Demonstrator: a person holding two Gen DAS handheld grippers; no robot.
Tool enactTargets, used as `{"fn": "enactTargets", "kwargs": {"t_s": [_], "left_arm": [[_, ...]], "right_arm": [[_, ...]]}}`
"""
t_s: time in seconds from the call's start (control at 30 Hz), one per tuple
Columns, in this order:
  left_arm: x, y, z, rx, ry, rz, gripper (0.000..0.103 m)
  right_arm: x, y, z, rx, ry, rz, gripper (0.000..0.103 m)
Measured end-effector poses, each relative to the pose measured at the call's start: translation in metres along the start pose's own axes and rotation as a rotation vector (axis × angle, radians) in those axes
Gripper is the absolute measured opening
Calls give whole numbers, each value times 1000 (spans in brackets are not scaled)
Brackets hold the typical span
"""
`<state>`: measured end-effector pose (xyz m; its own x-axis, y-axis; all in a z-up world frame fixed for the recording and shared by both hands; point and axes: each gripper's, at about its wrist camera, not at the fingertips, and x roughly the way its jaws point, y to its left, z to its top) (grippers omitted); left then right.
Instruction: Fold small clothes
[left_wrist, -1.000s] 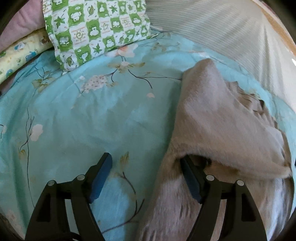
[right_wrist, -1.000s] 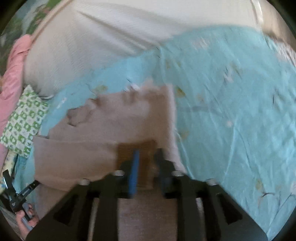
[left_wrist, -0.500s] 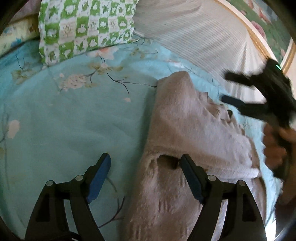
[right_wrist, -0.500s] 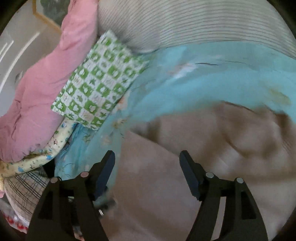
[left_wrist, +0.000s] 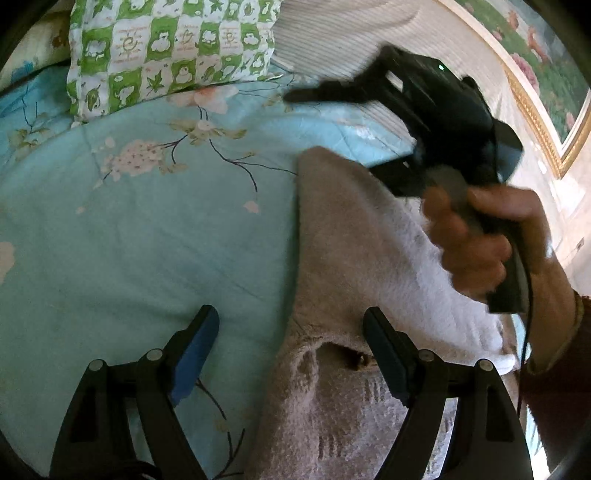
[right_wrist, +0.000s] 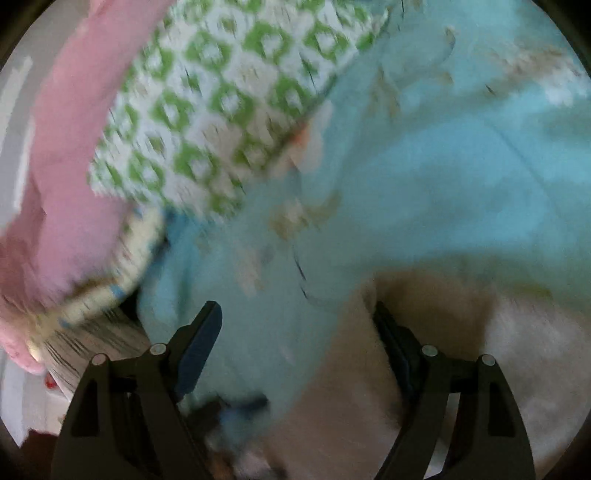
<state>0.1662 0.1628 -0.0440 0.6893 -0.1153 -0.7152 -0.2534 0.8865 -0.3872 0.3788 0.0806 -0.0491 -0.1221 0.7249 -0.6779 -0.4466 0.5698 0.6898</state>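
Observation:
A fuzzy beige garment (left_wrist: 354, 258) lies folded over on the light blue floral bedsheet (left_wrist: 147, 236). My left gripper (left_wrist: 291, 350) is open, its right finger resting on the garment's lower part, its left finger over the sheet. In the left wrist view my right gripper (left_wrist: 406, 107) is held in a hand (left_wrist: 480, 236) above the garment's far side, blurred. In the blurred right wrist view my right gripper (right_wrist: 295, 343) is open and empty, over the garment's edge (right_wrist: 461, 350) and the sheet (right_wrist: 424, 177).
A green-and-white checked pillow (left_wrist: 166, 48) lies at the head of the bed and also shows in the right wrist view (right_wrist: 221, 110). A pink quilt (right_wrist: 70, 147) is piled beside it. A white ribbed headboard cover (left_wrist: 351, 40) and a framed picture (left_wrist: 546, 74) are behind.
My right gripper let go of the garment, opened, and swung up and left over it toward the pillows. My left gripper stayed open and shifted slightly forward along the garment.

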Motion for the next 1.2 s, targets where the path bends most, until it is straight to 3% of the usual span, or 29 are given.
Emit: {"fn": "enactTargets", "kwargs": {"t_s": [0.13,0.23,0.37,0.5,0.6,0.77,0.83,0.9,1.03,1.2], "left_arm": [[-2,-1,0,1,0,5,81],[-10,2,5,-15,-10,13,81],[-14,0,18,-18,-34,33,81],[2,-8,34,29,-37,132,81],[20,-6,40,55,2,201,81],[22,-3,35,109,8,272,81],[15,0,31,102,15,292,81],[3,3,26,99,18,275,81],[-31,2,6,122,13,222,81],[-75,-6,-34,163,28,128,81]], "right_arm": [[-17,-10,3,98,-190,66,81],[-48,-5,-10,81,-282,20,81],[-97,9,-61,20,-352,-56,81],[-132,5,-125,56,-385,-114,81],[-159,-14,-178,113,-399,-209,81],[-218,-66,-254,286,-439,-479,77],[-241,-73,-272,319,-487,-522,77],[-264,-71,-288,344,-545,-600,77],[-297,-58,-316,357,-630,-577,77],[-304,-29,-352,320,-648,-584,77]]}}
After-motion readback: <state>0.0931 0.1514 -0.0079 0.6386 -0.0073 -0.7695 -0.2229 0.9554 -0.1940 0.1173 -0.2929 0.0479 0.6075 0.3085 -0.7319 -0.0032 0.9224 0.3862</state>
